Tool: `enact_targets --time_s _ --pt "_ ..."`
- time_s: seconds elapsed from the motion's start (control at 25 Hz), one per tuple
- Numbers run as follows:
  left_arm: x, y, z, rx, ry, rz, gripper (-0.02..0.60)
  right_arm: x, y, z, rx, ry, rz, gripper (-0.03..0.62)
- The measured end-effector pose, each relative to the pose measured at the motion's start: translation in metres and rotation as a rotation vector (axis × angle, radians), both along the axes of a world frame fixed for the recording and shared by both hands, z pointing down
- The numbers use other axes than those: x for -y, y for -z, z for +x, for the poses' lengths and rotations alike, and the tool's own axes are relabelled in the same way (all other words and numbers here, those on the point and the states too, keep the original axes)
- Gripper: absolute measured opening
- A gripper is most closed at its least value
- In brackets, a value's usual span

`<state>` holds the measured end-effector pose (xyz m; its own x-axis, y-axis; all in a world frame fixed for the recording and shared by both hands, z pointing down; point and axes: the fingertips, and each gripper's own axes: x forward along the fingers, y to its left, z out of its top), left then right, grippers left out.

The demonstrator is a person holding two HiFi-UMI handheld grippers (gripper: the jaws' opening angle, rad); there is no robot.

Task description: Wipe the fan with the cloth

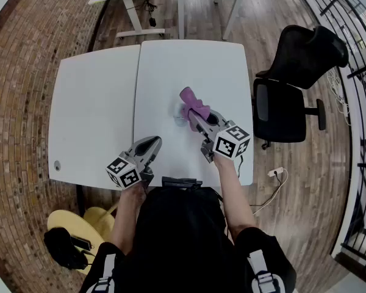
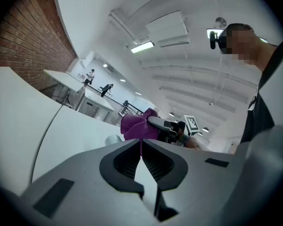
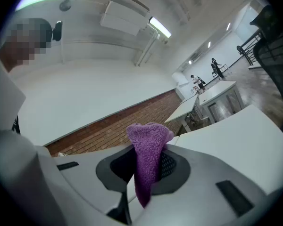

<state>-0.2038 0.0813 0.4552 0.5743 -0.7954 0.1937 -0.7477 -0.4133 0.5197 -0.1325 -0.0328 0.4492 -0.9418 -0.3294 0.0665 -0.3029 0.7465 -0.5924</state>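
Head view: a white bench (image 1: 97,96) made of two tops set side by side is seen from above, with a black office chair (image 1: 293,84) at its right and a yellow chair (image 1: 79,221) at the lower left.
Left gripper (image 1: 154,141): held near the front edge of the right-hand top, apart from the cloth (image 1: 192,99); in the left gripper view its jaws are seen pressed together with nothing between them.
Right gripper (image 1: 193,113): held over the middle of the same top; in the right gripper view its jaws are seen clamped on the purple cloth.
Cloth: gripped in a bunch, one end standing out past the jaw tips and the other trailing back between the jaws.
Small white object (image 1: 180,119): set on the bench just beside the cloth, on its left in the head view; too small to be identified.
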Motion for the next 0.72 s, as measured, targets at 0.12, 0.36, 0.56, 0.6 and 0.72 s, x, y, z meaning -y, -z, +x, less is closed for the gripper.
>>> enact_targets --time_s 0.12,0.36,0.56,0.6,0.72 --pt "0.039 -0.014 0.007 -0.029 0.087 0.019 0.000 0.032 -0.012 -0.013 -0.039 0.036 0.019 0.040" --pt "0.101 -0.040 0.020 -0.030 0.090 0.000 0.000 0.041 -0.079 -0.029 -0.120 0.061 -0.120 0.040" --pt "0.134 -0.064 0.022 0.009 0.055 -0.049 0.000 0.051 -0.105 -0.005 -0.016 -0.058 -0.219 0.041" --pt "0.137 -0.068 0.022 0.005 0.054 -0.059 0.000 0.053 -0.119 0.001 -0.054 -0.075 -0.238 0.040" --pt "0.141 -0.076 0.026 0.000 0.040 -0.080 0.000 0.046 -0.172 0.021 -0.209 -0.102 -0.339 0.040"
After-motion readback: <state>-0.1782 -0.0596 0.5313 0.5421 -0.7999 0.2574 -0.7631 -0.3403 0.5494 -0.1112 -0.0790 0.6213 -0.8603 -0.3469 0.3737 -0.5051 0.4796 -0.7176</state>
